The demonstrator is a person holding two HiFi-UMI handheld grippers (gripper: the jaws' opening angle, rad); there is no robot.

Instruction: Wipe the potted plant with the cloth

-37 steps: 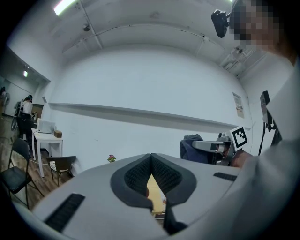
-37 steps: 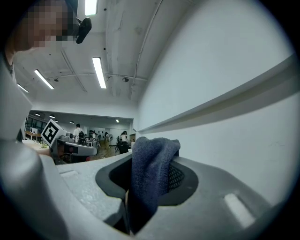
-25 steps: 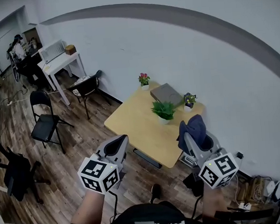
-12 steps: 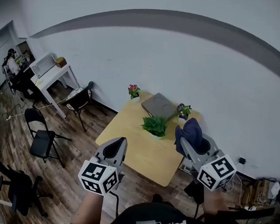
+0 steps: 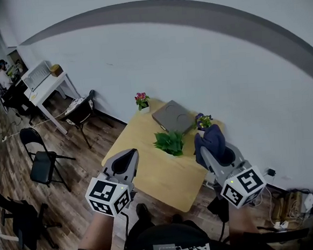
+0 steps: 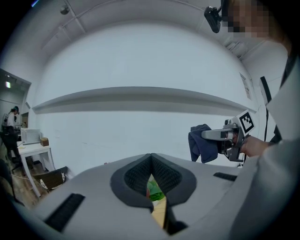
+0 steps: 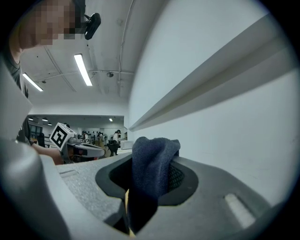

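Note:
A green leafy potted plant [image 5: 168, 142] stands in the middle of a light wooden table [image 5: 149, 165] against the wall. My right gripper [image 5: 207, 152] hovers over the table's right end, shut on a dark blue cloth [image 5: 211, 140] that hangs bunched from its jaws [image 7: 152, 164]. My left gripper [image 5: 130, 154] is shut and empty, held over the table's near left edge. In the left gripper view its jaws meet at the tips [image 6: 151, 156], with the plant [image 6: 155, 191] showing through the gap below and the cloth [image 6: 202, 143] at the right.
A pink-flowered pot [image 5: 141, 101], a purple-flowered pot [image 5: 202, 121] and a flat grey case [image 5: 172, 116] sit along the table's far side. Black folding chairs [image 5: 40, 158], a white desk [image 5: 45, 84] and a seated person [image 5: 4, 80] are at the left. Cables [image 5: 293, 213] lie on the floor at the right.
Both grippers have travelled forward toward the table, which now lies closer beneath them. The cloth stays in the right gripper; the left stays shut.

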